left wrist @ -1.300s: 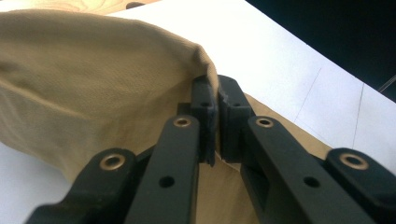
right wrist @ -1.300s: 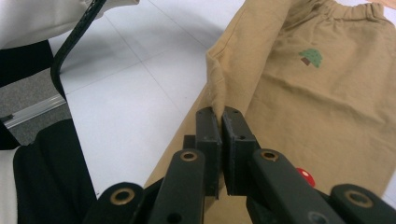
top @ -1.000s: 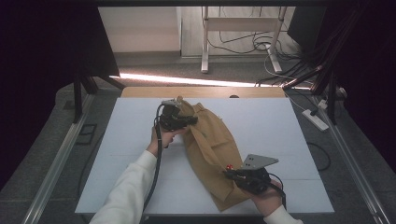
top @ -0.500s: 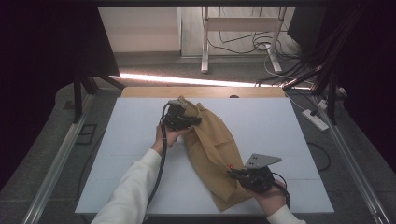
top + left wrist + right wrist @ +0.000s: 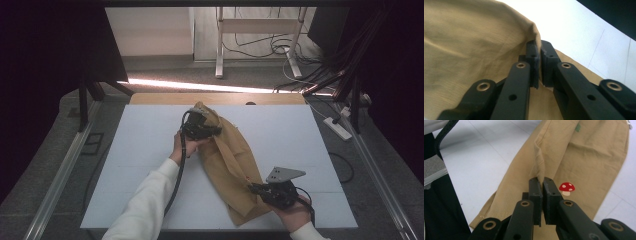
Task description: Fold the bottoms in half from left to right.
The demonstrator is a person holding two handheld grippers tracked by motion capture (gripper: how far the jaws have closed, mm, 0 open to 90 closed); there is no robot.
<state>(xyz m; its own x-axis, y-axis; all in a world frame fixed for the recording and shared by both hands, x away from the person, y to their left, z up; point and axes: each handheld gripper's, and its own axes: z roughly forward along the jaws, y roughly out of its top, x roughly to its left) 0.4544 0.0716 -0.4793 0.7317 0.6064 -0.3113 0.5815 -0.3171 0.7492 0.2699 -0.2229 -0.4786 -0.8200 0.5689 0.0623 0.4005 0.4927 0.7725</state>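
Left gripper [image 5: 204, 131] shifts slightly down-right from earlier frame, lifting pinched tan cloth [image 5: 235, 165]; right gripper [image 5: 260, 190] pinches lower-right fold; cloth's long axis runs diagonally between both

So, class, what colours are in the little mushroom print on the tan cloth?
Red cap with white spots, pale stem; clearest in the right gripper view.

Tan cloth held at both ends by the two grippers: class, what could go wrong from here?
1. The right gripper pinches only a thin fold of the tan cloth; pulling may slip it free.
2. The left gripper also grips just an edge, so it could slip out when lifted.
3. The cloth's near end lies close to the table edge and might slide off.
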